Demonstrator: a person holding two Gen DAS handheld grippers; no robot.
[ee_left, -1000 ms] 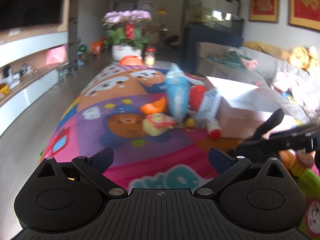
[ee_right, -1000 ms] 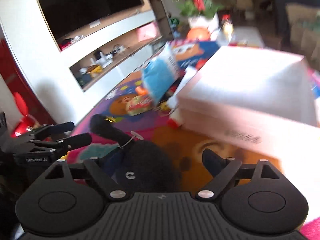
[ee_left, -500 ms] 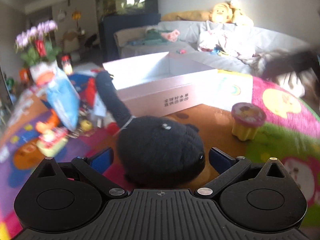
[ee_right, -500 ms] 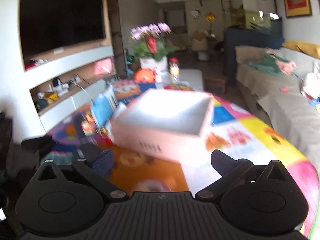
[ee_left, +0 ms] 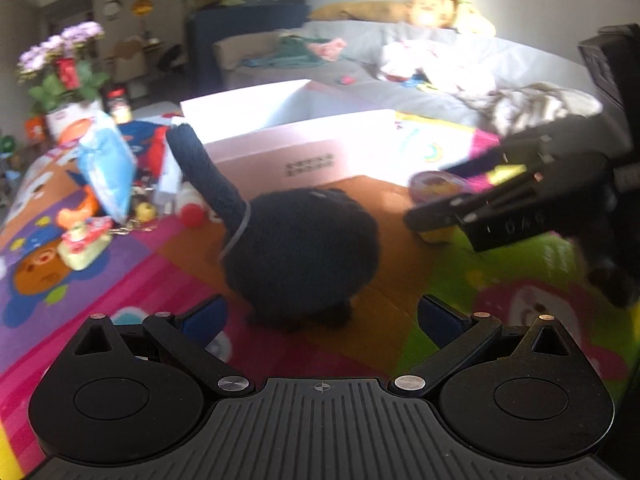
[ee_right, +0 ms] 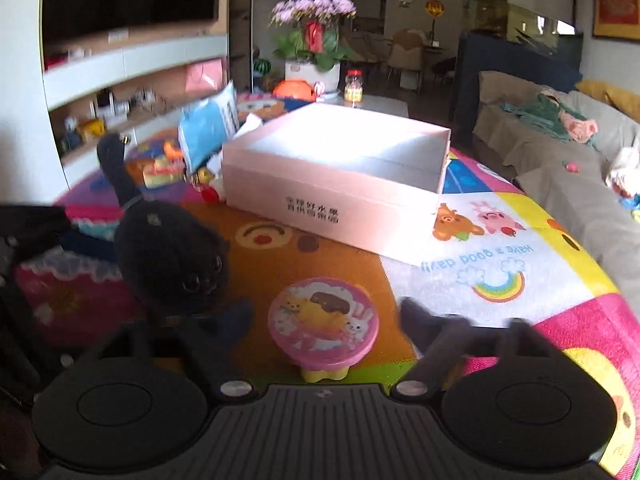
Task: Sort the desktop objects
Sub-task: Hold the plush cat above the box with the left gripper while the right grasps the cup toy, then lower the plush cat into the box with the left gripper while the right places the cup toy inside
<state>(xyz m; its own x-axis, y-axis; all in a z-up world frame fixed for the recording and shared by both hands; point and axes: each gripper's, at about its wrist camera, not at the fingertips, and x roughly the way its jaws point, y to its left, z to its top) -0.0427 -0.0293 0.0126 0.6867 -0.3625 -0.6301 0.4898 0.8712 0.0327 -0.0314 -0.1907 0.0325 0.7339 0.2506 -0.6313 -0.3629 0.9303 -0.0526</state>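
Left gripper (ee_left: 320, 316): fingers wide apart, empty, black plush (ee_left: 300, 252) just ahead (tail raised). Right gripper (ee_right: 324, 320): spread wide, straddling pink-lidded pot (ee_right: 323, 326) on mat (ee_right: 520, 272), untouched. Box (ee_right: 336, 168) beyond.

My left gripper (ee_left: 320, 316) is matte black: a ribbed central plate with a small crosshair mark, two round housings beside it, silver screws on the linkage arms, blue pads on the fingers (ee_left: 204, 314). My right gripper (ee_right: 320, 320) has the same black build; its fingers are blurred.
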